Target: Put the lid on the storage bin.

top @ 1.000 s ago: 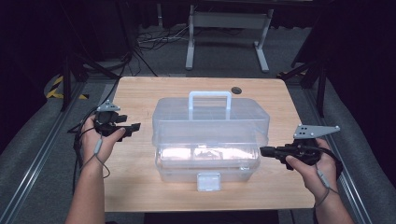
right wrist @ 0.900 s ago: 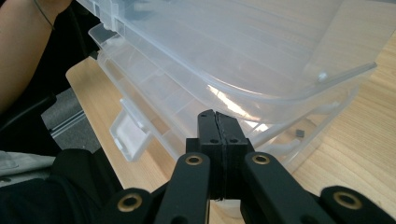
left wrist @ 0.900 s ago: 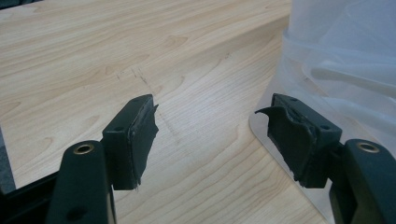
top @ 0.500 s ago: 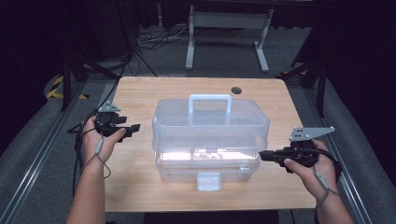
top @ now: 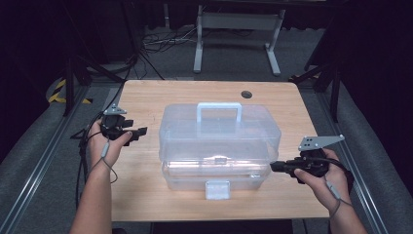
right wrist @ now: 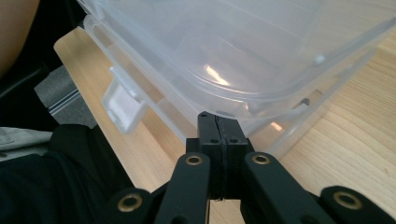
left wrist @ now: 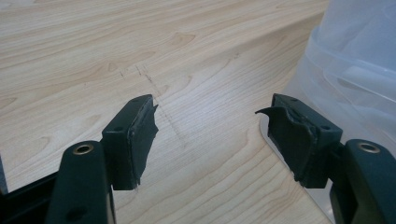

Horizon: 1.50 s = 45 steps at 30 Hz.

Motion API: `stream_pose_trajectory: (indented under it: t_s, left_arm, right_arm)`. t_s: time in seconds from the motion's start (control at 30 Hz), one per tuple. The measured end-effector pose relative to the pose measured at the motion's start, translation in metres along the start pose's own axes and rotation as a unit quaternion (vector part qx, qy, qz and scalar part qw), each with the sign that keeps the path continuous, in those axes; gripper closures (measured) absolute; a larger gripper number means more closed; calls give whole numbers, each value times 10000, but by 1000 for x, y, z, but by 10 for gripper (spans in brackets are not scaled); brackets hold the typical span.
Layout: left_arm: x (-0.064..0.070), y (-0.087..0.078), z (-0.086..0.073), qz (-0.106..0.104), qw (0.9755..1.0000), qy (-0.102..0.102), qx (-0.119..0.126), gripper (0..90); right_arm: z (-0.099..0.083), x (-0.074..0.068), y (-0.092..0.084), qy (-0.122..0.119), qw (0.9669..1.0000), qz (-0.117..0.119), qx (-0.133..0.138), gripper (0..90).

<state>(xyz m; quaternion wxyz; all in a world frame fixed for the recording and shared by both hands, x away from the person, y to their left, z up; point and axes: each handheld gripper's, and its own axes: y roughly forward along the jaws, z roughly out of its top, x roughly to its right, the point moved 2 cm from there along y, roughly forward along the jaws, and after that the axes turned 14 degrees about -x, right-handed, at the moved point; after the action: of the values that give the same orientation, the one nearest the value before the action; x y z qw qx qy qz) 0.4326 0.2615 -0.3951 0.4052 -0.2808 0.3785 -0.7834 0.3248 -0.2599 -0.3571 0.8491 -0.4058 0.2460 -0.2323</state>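
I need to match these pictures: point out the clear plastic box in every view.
High view: clear plastic box at table centre.
Left gripper view: its wall at the right edge.
Right gripper view: its lid across the top, above the shut jaws.
Shared landmark: wooden table.

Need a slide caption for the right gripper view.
Shut right gripper at the corner of the clear plastic lidded box on the light wooden table.

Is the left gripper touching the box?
Apart. In the left gripper view the left gripper stands open over bare table, with wood showing between its jaws and the box.
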Motion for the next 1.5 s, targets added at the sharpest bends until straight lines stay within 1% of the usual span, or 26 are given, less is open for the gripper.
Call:
stream_pose_trajectory:
  t_s: [0.13, 0.3, 0.47, 0.63, 0.73, 0.97, 1.0, 1.03, 1.1, 1.2, 1.3, 1.33, 1.37, 1.4, 1.47, 1.5]
  left_arm:
    - [-1, 1, 1, 13, 10000, 7, 6, 330]
    - [-2, 1, 1, -4, 10000, -10, 11, 329]
    - [-3, 1, 0, -8, 10000, -10, 18, 329]
    - [-3, 2, 0, -17, 10000, -24, 13, 329]
    - [-3, 2, 0, -18, 10000, -43, 23, 329]
    - [-4, 5, 1, -40, 10000, -39, 12, 328]
    - [-4, 5, 1, -40, 10000, -39, 12, 329]
    - [-4, 5, 2, -37, 10000, -15, 23, 329]
    - [-4, 5, 2, -55, 10000, -35, 23, 329]
    - [-5, 7, 3, -69, 10000, -43, 30, 329]
    - [-4, 7, 3, -97, 9999, -45, 26, 329]
    - [-4, 8, 4, -106, 9999, -46, 39, 329]
    - [-4, 8, 4, -108, 9999, -47, 47, 329]
    - [-4, 8, 4, -111, 9999, -43, 53, 329]
    - [-4, 7, 4, -102, 9999, -42, 41, 330]
    - [-4, 7, 3, -95, 9999, -40, 38, 330]
  right_arm:
    - [-2, 1, -1, 39, 10000, -24, -46, 900]
    - [-3, 1, 0, 21, 9999, -47, -130, 900]
    - [-4, 1, 2, -11, 9995, -79, -306, 900]
    - [-5, 0, 5, -79, 9984, -115, -541, 900]
    - [-5, 0, 7, -75, 9978, -103, -653, 900]
    - [-8, 1, 14, -98, 9961, -92, -876, 900]
    - [-8, 1, 14, -98, 9961, -92, -876, 900]
    - [-8, 1, 15, -102, 9957, -100, -913, 900]
    - [-8, 1, 16, -119, 9950, -134, -983, 900]
    - [-9, 0, 19, -115, 9943, -117, -1053, 900]
    - [-11, 0, 22, -170, 9926, -90, -1200, 900]
    - [-11, -1, 24, -194, 9924, -30, -1216, 900]
    - [-10, -3, 25, -206, 9931, 130, -1151, 900]
    - [-9, -4, 25, -228, 9937, 203, -1082, 900]
    - [-9, -7, 23, -270, 9926, 119, -1174, 900]
    - [-9, -8, 23, -296, 9927, 132, -1162, 900]
